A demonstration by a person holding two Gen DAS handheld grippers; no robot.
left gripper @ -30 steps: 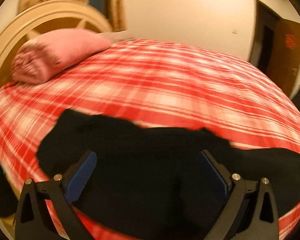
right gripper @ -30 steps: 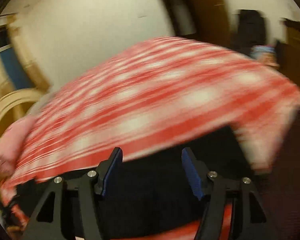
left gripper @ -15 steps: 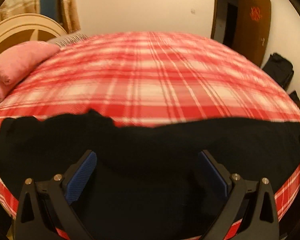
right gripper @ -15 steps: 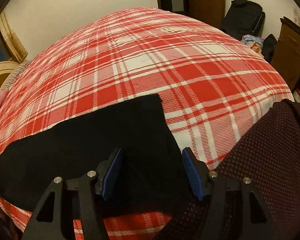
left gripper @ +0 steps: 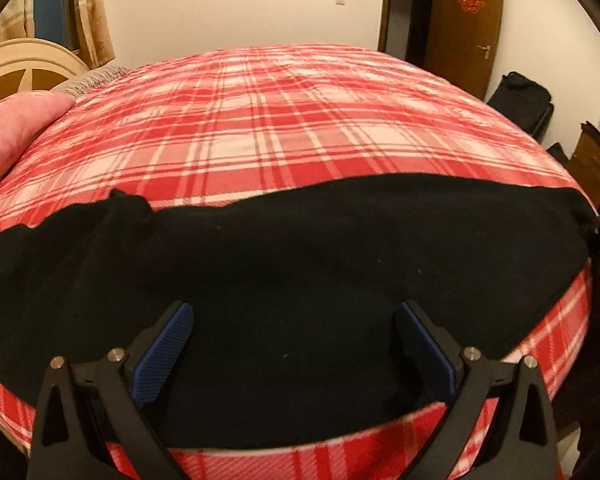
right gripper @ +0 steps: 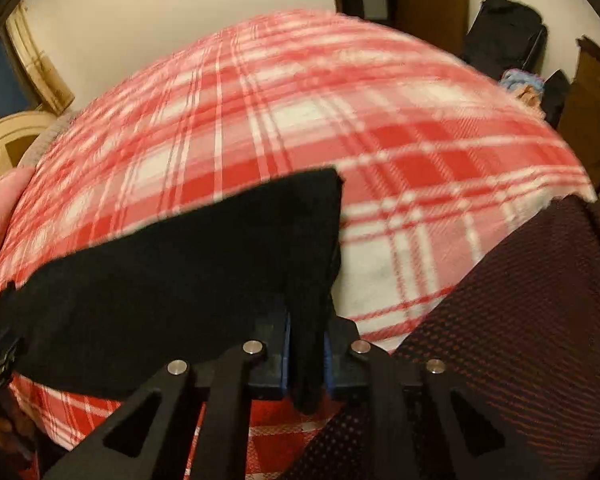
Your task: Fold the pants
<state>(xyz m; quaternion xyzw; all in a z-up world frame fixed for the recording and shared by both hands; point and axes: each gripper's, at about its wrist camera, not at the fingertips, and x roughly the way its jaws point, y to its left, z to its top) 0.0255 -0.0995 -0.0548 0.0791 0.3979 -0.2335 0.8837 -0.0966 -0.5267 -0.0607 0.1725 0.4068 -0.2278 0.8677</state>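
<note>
Closing on cloth, right gripper [right gripper: 306,354] pinched the near corner of the black pants [right gripper: 172,280] between its blue pads, a fold of fabric bunched and hanging through the gap. Judged a hold taken at the end of the garment, so that end could be lifted and carried over for the fold. Left gripper [left gripper: 294,350] stood wide apart, pads clear of the cloth, hovering above the pants' middle near the front edge; nothing held there. Looked placed to take its own pinch further along the same near edge.

Lay stretched in a long band across the front of the bed [left gripper: 280,120], pants close to the mattress edge, one end ruffled toward the pink pillow [left gripper: 12,132]. Had broad bare plaid beyond the far hem, ample room to swing cloth over. Tighter on the right: dark mesh fabric [right gripper: 520,320], possibly the person's clothing, crowded the bed's corner just beside the gripped end.
</note>
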